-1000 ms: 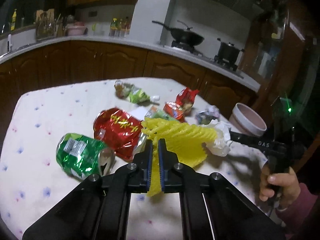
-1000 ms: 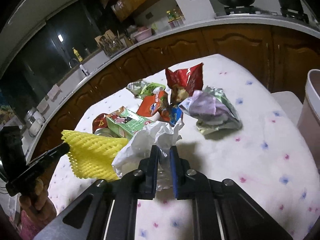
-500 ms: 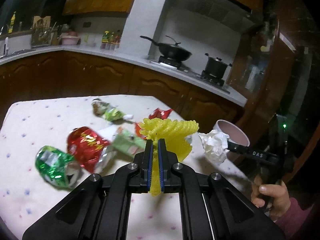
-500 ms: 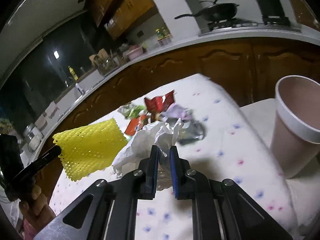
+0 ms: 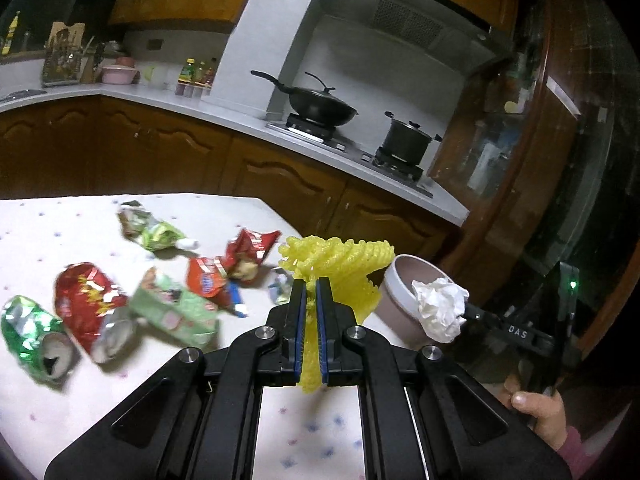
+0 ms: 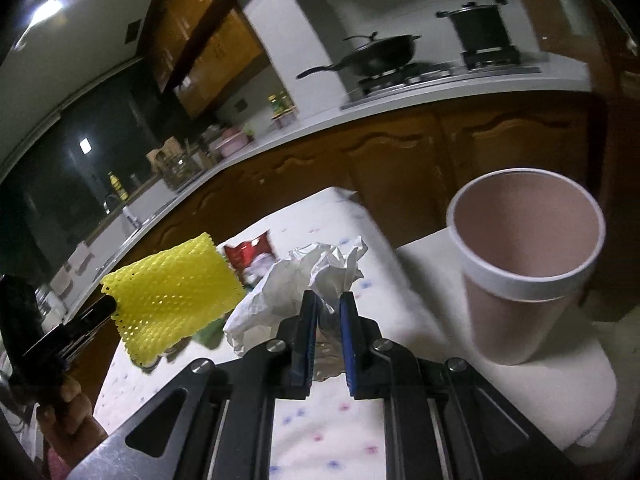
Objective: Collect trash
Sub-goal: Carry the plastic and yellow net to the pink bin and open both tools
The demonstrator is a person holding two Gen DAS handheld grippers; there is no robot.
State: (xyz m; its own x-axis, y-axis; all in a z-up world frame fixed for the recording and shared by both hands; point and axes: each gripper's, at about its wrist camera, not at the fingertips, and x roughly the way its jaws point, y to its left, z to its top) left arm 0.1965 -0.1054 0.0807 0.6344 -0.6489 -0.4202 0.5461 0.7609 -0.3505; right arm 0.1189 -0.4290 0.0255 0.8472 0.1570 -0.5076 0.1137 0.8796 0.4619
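Note:
My left gripper (image 5: 311,286) is shut on a yellow foam net (image 5: 340,270), held in the air above the table's right part. My right gripper (image 6: 328,300) is shut on a crumpled white paper wad (image 6: 304,280). In the left wrist view that paper wad (image 5: 439,309) hangs at the rim of the pinkish bin (image 5: 400,300). In the right wrist view the bin (image 6: 524,264) stands open-topped to the right of the wad, on a white stool, and the foam net (image 6: 172,300) hangs at left. Crushed cans and wrappers stay on the table.
On the white dotted tablecloth (image 5: 48,236) lie a green can (image 5: 32,338), a red can (image 5: 90,306), a green carton (image 5: 176,312) and several snack wrappers (image 5: 228,268). Wooden cabinets, a counter, a wok (image 5: 320,106) and a pot (image 5: 406,140) stand behind.
Both grippers have swung right and risen a little with their loads. The bin now looms large at right. The trash on the table has slid to the left of both views.

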